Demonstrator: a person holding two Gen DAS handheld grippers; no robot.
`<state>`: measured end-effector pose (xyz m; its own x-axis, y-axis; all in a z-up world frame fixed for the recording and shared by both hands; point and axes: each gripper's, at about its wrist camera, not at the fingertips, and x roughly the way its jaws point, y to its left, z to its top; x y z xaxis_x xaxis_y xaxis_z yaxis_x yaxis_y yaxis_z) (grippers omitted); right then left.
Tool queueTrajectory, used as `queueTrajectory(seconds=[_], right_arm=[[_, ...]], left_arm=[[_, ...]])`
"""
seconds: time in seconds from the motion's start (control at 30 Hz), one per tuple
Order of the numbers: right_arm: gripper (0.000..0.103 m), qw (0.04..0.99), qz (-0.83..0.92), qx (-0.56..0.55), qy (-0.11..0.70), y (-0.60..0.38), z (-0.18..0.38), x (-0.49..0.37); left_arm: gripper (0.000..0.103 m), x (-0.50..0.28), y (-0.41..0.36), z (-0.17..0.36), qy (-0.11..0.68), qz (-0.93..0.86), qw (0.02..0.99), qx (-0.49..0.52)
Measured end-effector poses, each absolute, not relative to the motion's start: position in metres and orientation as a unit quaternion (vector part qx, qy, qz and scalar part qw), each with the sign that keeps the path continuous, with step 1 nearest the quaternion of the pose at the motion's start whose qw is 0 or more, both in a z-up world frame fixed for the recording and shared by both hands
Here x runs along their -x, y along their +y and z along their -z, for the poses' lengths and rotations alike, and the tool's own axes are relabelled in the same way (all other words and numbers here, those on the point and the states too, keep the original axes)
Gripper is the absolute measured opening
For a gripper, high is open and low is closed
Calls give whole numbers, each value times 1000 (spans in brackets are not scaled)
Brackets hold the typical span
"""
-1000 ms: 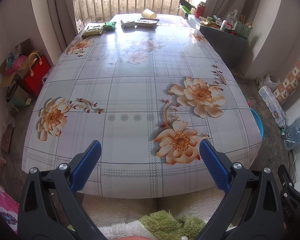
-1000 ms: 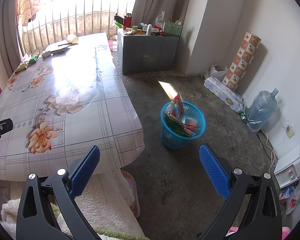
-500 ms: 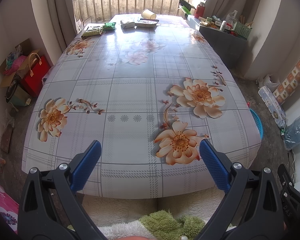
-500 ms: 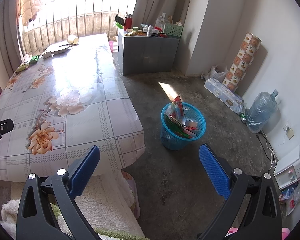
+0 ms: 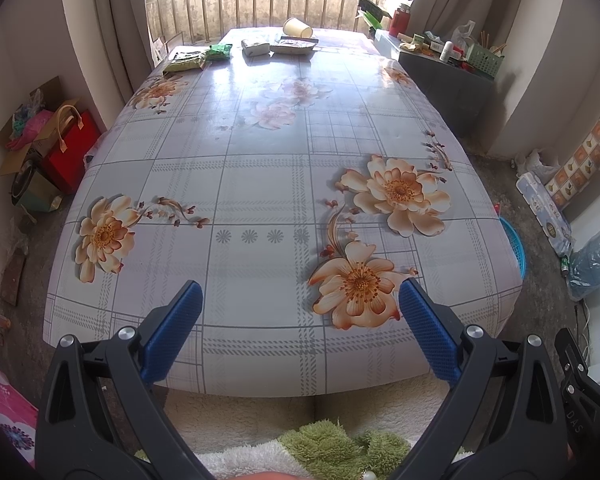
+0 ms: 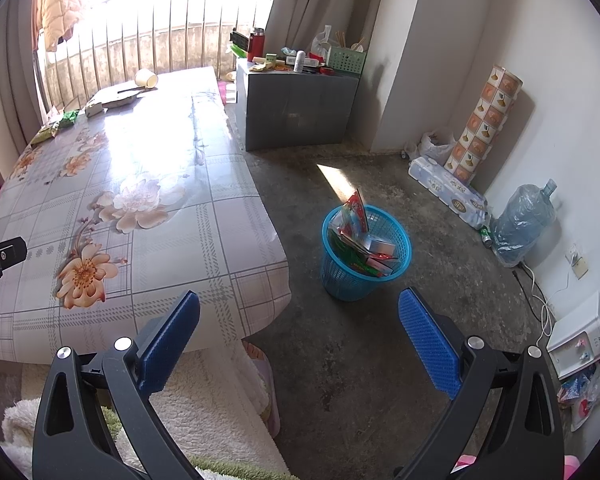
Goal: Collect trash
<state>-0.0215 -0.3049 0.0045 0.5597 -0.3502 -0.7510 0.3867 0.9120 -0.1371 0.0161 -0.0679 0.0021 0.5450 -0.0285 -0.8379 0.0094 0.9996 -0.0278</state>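
**Meanwhile, both grippers idle at the table's near edge**

We hold the left gripper (image 5: pixel 298 308) spread wide and empty over the near end of the table (image 5: pixel 260 184). Our right gripper (image 6: pixel 299 314), equally wide and holding nothing, hangs off the table's right corner. Beside that corner the blue basket (image 6: pixel 366 254) sits on the floor with wrappers inside. At the table's far end lie green packets (image 5: pixel 188 60) and a tipped paper cup (image 5: pixel 297 27).
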Motion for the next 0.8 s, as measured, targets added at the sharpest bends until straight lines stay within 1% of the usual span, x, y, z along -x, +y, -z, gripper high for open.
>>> queueTrajectory(seconds=[0.8], right_arm=[[97, 882, 211, -23, 420, -305, -6, 20]], left_arm=[[95, -11, -74, 2, 481, 12, 877, 9]])
